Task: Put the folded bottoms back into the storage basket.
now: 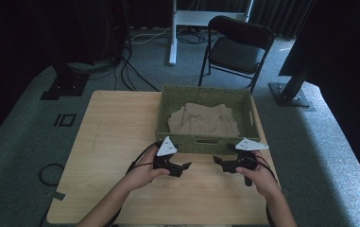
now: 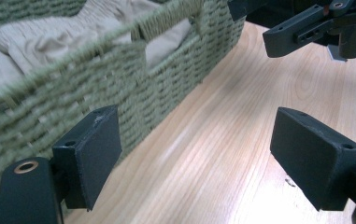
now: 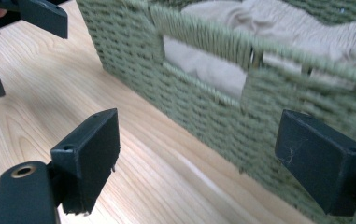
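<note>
The left gripper (image 1: 185, 166) and right gripper (image 1: 218, 161) face each other low over the pale wooden table (image 1: 111, 142), both with jaws spread wide and nothing between them. At twelve o'clock from them, just beside, stands the green woven rectangular basket (image 1: 201, 142), holding a crumpled beige cloth (image 1: 203, 120) inside.

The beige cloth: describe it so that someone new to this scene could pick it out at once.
On the wooden table stands a green woven basket, at the far right part of the tabletop. The beige cloth lies crumpled inside it, the one soft, pale thing there, just beyond both hand-held grippers.
</note>
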`<state>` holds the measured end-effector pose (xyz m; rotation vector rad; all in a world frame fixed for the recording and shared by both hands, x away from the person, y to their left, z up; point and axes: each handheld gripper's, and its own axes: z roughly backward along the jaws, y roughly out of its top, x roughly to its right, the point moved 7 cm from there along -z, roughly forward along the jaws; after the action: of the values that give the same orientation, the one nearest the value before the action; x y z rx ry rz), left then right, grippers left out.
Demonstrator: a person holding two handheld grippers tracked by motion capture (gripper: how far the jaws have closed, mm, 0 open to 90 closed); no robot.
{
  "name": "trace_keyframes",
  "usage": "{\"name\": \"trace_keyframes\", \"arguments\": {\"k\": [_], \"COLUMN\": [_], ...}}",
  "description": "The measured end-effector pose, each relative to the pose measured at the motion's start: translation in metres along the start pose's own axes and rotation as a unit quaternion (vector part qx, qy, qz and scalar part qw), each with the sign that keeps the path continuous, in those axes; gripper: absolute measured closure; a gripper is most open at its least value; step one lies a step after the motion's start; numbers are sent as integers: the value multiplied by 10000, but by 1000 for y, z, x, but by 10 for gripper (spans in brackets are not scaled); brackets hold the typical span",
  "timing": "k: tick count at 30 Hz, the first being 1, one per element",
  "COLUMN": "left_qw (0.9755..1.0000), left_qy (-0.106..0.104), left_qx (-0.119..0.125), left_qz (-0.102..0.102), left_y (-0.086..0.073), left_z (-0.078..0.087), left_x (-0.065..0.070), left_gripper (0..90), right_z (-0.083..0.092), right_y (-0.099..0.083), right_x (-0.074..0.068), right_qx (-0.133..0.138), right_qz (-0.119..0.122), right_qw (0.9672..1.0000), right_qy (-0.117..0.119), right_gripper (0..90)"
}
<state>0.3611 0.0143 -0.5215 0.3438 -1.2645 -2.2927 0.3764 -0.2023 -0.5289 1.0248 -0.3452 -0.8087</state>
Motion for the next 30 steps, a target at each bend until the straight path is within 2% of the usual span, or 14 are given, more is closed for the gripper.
{"name": "trace_keyframes", "arguments": {"k": [2,5,11,18,22,28,30], "left_qw": [9999,9996,9992,9982,9975,9966,9961], "left_qy": [49,60,72,176,182,186,175], "left_qx": [-60,-218,-396,-577,-683,-801,-857], "left_qz": [-98,-148,-29,10,-8,-63,-76], "left_y": [-7,-19,-36,-49,-56,-64,-67], "left_z": [-4,-9,-16,-19,-21,-26,-28], "left_x": [0,2,0,-4,-3,-1,0], "left_gripper": [175,175,175,175,175,175,175], "right_z": [-2,-6,-8,-9,-9,-10,-10], "right_y": [-7,-18,-35,-54,-63,-76,-76], "right_x": [2,4,9,13,17,21,22], "right_qx": [-63,-161,-331,-509,-590,-879,-900], "right_qz": [32,-50,-61,-140,-102,-95,-25], "right_qw": [10000,9998,9992,9982,9974,9943,9937], "right_qy": [-59,-61,-204,-300,-394,-591,-674], "right_gripper": [138,138,138,138,138,143,144]}}
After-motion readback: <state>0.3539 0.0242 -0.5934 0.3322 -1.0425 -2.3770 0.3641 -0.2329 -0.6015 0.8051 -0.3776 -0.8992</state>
